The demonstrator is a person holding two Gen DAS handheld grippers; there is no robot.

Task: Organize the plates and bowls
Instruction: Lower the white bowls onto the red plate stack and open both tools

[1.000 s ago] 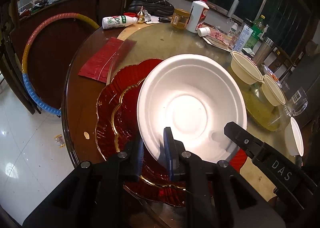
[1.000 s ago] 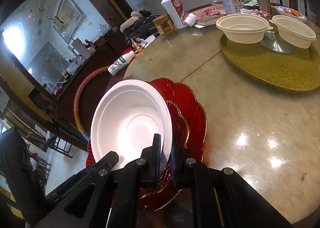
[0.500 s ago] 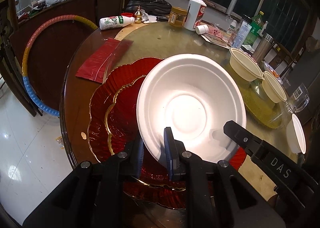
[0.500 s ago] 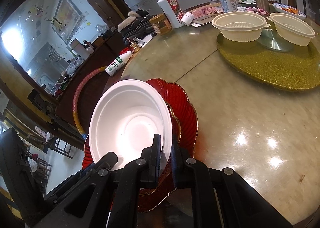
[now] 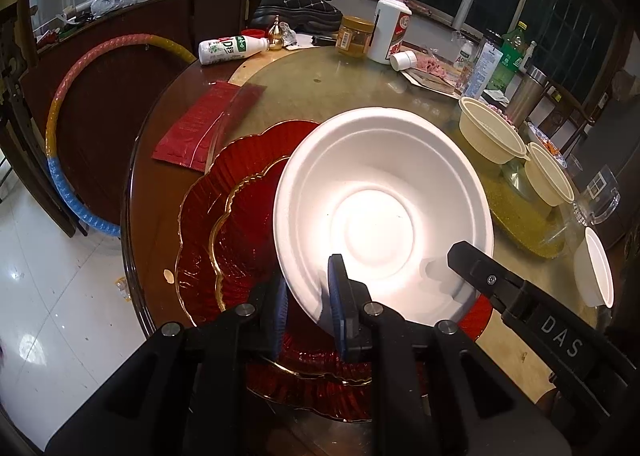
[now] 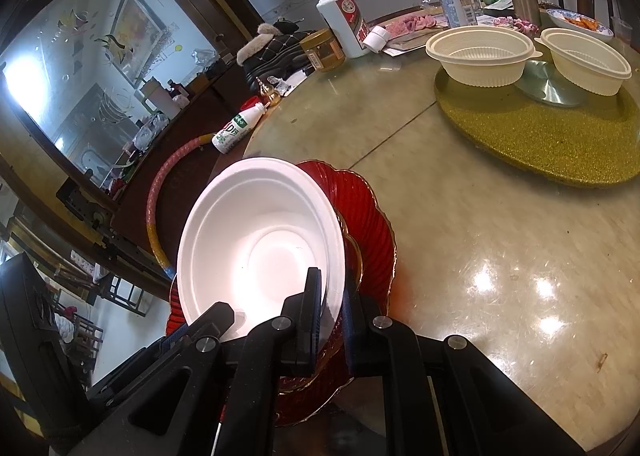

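Observation:
A white foam bowl (image 5: 384,211) is held above two stacked red plates with gold rims (image 5: 224,223). My left gripper (image 5: 308,304) is shut on the bowl's near rim. My right gripper (image 6: 332,300) is shut on the bowl's (image 6: 260,244) opposite rim; its black finger (image 5: 520,296) shows in the left wrist view. The red plates (image 6: 368,223) lie at the round table's near edge, under the bowl. Two cream plastic bowls (image 6: 480,51) (image 6: 588,55) stand on a gold glitter mat (image 6: 540,139). Another white bowl (image 5: 596,272) sits at the far right.
The glass-topped round table (image 6: 460,248) carries a white liquor bottle (image 5: 390,27), a jar (image 5: 354,35), a lying milk bottle (image 5: 232,49), a red packet (image 5: 204,123) and drink bottles at the back. A hula hoop (image 5: 68,127) leans beside the table.
The bowl stays gripped by both grippers. Both cameras have drawn back slightly, and the red plates sit a little lower and further under the bowl.

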